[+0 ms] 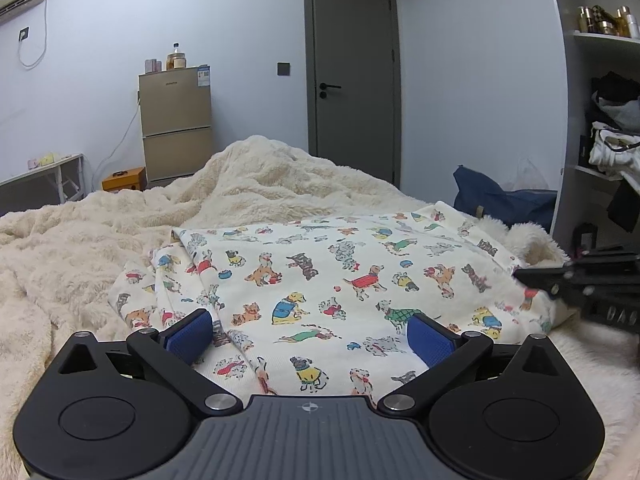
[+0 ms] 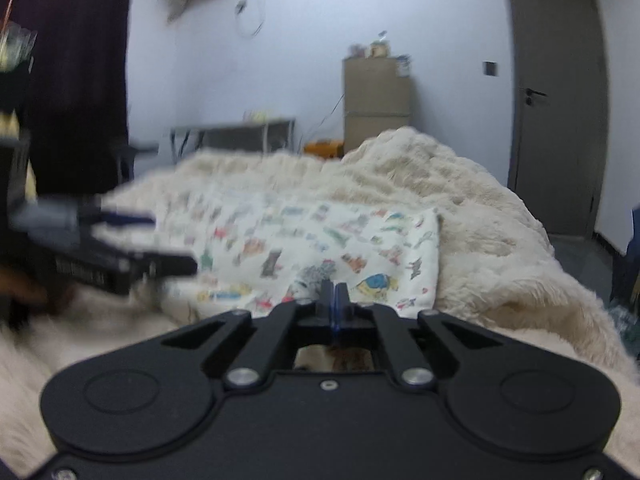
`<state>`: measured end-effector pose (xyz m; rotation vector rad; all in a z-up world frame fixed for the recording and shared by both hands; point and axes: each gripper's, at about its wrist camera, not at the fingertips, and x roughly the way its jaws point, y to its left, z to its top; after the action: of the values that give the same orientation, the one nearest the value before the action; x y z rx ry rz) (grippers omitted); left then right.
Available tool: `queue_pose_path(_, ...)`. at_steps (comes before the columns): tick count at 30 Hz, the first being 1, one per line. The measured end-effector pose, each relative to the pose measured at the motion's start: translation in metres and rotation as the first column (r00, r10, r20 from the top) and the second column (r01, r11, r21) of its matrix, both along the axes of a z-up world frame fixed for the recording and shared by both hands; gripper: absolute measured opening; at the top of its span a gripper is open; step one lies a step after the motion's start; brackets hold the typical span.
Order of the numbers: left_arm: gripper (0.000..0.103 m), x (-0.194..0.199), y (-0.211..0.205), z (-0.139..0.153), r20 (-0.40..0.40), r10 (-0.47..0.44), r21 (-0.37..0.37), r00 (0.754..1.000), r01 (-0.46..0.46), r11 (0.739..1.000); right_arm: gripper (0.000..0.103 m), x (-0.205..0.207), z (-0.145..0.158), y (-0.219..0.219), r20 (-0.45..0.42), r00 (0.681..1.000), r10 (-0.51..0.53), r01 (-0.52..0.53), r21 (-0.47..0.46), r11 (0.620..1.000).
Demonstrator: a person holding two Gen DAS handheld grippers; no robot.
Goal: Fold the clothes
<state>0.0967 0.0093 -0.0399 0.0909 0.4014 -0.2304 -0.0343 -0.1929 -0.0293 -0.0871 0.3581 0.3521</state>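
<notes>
A cream garment printed with small dogs (image 1: pixel 320 280) lies partly folded on a fluffy cream blanket (image 1: pixel 80 248). My left gripper (image 1: pixel 310 338) hovers over its near edge, open wide, its blue pads (image 1: pixel 430 338) apart with only flat cloth below them. In the left wrist view my right gripper (image 1: pixel 522 274) comes in from the right, its tip on the garment's right hem. In the blurred right wrist view the right gripper (image 2: pixel 335 294) is shut, pads pressed together at the hem of the garment (image 2: pixel 320 236). The left gripper (image 2: pixel 160 240) shows there at the left, blurred and open.
The blanket bunches into a mound (image 1: pixel 260 168) behind the garment. A small fridge (image 1: pixel 176 124), a grey door (image 1: pixel 352 80), a low table (image 1: pixel 44 172) and an orange box (image 1: pixel 122 180) stand beyond the bed. Shelves (image 1: pixel 604 100) and a blue bag (image 1: pixel 500 200) are to the right.
</notes>
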Motion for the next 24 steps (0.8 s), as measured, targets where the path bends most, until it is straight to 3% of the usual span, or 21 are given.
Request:
queue_pose_path(5, 0.103, 0.001, 0.001, 0.0, -0.001, -0.002, -0.009, 1.0, 0.002, 1.0, 0.009, -0.023, 0.007, -0.001, 0.157, 0.988, -0.002, 0.0, 0.017, 1.0)
queue_pose_path(9, 0.103, 0.001, 0.0, -0.001, -0.001, -0.003, 0.0, 1.0, 0.003, 1.0, 0.013, -0.003, 0.001, 0.01, 0.016, 0.998, 0.055, -0.054, -0.051, 0.997)
queue_pose_path(13, 0.103, 0.001, 0.0, 0.0, -0.002, -0.004, -0.003, 1.0, 0.004, 1.0, 0.013, -0.002, 0.002, 0.009, 0.012, 0.998, 0.059, -0.058, -0.037, 0.998)
queue_pose_path(17, 0.103, 0.0, 0.0, -0.001, -0.002, -0.005, -0.003, 1.0, 0.005, 1.0, 0.013, -0.01, 0.005, 0.0, 0.078, 0.997, 0.018, -0.02, 0.019, 1.0)
queue_pose_path(20, 0.103, 0.0, 0.0, -0.001, -0.002, -0.006, -0.001, 1.0, 0.006, 1.0, 0.016, -0.002, 0.004, -0.005, 0.034, 0.999, 0.027, -0.028, 0.04, 0.999)
queue_pose_path(24, 0.103, 0.0, 0.001, -0.001, -0.004, -0.007, -0.002, 1.0, 0.007, 1.0, 0.022, 0.005, 0.0, 0.005, -0.013, 0.998, 0.058, -0.058, -0.017, 0.998)
